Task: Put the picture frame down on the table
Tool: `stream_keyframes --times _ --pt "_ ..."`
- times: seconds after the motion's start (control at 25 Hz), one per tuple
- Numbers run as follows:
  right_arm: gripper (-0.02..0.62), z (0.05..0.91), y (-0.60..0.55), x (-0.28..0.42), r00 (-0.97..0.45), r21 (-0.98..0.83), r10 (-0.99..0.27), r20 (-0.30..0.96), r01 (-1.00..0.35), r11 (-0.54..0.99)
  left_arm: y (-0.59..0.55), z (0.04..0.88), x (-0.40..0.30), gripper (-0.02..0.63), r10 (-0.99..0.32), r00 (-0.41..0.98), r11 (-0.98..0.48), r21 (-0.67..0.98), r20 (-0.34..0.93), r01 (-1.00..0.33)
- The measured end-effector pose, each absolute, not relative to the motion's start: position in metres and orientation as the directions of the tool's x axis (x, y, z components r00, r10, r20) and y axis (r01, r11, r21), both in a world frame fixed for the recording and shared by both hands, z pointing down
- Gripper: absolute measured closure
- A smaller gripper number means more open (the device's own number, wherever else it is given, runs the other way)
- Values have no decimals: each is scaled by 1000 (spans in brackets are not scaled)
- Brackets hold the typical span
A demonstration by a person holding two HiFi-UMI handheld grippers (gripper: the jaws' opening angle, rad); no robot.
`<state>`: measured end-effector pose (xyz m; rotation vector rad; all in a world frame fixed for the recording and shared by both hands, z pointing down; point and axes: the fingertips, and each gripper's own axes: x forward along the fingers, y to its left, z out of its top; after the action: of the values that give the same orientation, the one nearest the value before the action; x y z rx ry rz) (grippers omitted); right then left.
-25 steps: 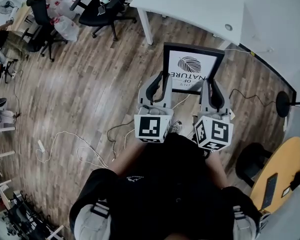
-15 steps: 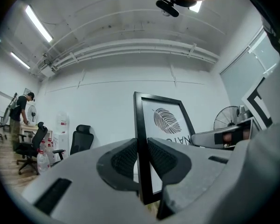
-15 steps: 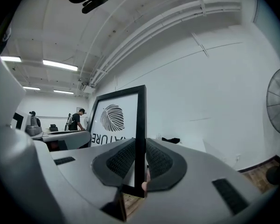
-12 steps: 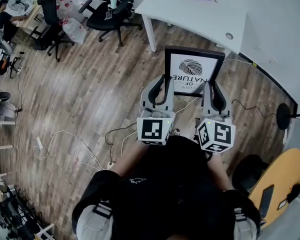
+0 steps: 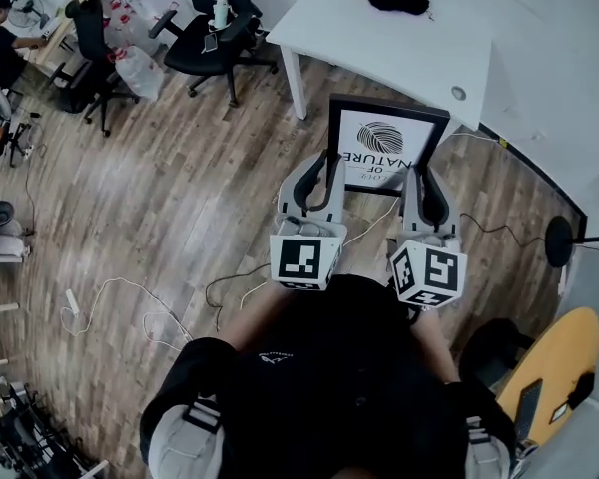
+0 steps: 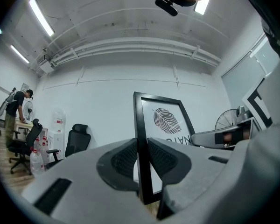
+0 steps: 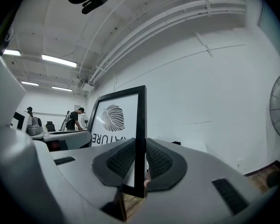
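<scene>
Head view shows the white worktop (image 5: 419, 48) nearer than a second ago, so the carry is closing in (set-down not yet begun). The left tool (image 5: 324, 165) pinches the picture frame (image 5: 384, 143) by its left rail; the right tool (image 5: 426, 173) pinches the right rail. The frame hangs upright above the floor, just short of the worktop's near edge. Count: two tools, one frame, one white worktop.
</scene>
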<state>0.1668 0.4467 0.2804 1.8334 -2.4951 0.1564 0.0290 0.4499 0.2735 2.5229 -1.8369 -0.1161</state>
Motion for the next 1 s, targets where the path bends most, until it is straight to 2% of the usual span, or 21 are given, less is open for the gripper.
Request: stream_keyframes --times 0.56,1.0 --pt "528 273 331 123 -168 -43 -982 89 -985 165 316 271 -15 531 -902 427 -430 71 -63 -900" --pt "528 268 263 54 -163 -41 -984 74 -986 161 249 265 -84 531 -902 424 -430 73 -83 -900"
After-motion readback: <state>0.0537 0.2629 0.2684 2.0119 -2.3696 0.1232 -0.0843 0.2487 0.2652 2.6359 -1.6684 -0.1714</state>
